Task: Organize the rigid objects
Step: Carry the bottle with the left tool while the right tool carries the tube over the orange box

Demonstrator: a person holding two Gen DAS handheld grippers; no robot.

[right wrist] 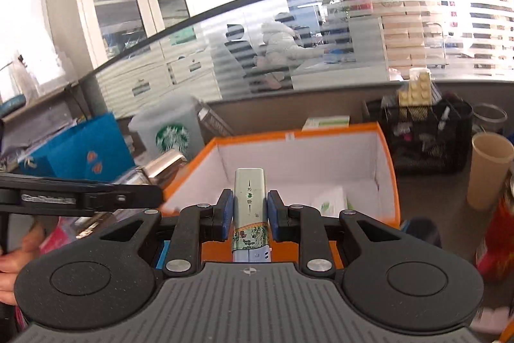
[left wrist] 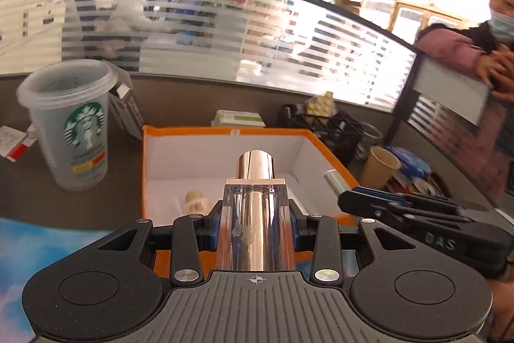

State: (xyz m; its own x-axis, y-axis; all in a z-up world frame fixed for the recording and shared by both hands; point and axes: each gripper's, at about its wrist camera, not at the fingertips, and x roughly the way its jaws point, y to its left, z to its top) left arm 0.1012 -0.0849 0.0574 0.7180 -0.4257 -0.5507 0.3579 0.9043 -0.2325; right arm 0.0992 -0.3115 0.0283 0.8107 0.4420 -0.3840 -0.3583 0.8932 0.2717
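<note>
Office cubicle surroundings frame both views: a grey partition topped with striped frosted glass (left wrist: 225,31) runs behind a dark desk surface (left wrist: 29,182). An open orange box (left wrist: 146,169) with a white interior sits on the desk, directly ahead of both grippers.

The left gripper (left wrist: 255,221) has its blue pads pressed against the sides of a clear perfume bottle (left wrist: 255,214) with a rose-gold cap; the bottle points forward over the near edge of the box. The right gripper (right wrist: 249,214) pinches a slim silver lighter (right wrist: 250,198) with a floral band, which also projects forward above the box opening. In the left wrist view the right gripper appears at the right, beside the box's right wall.

Inside the box, a small pale object (left wrist: 195,200) lies on the floor near the front wall; its identity cannot be told. A white packet with green print (right wrist: 331,201) lies inside the box towards its right side.

A translucent Starbucks cup (left wrist: 72,124) stands left of the box, apart from it. A black mesh organiser (right wrist: 427,134) and a tan paper cup (right wrist: 488,169) stand to the right. A person in a pink sleeve (left wrist: 449,47) leans on the partition at the far right.
</note>
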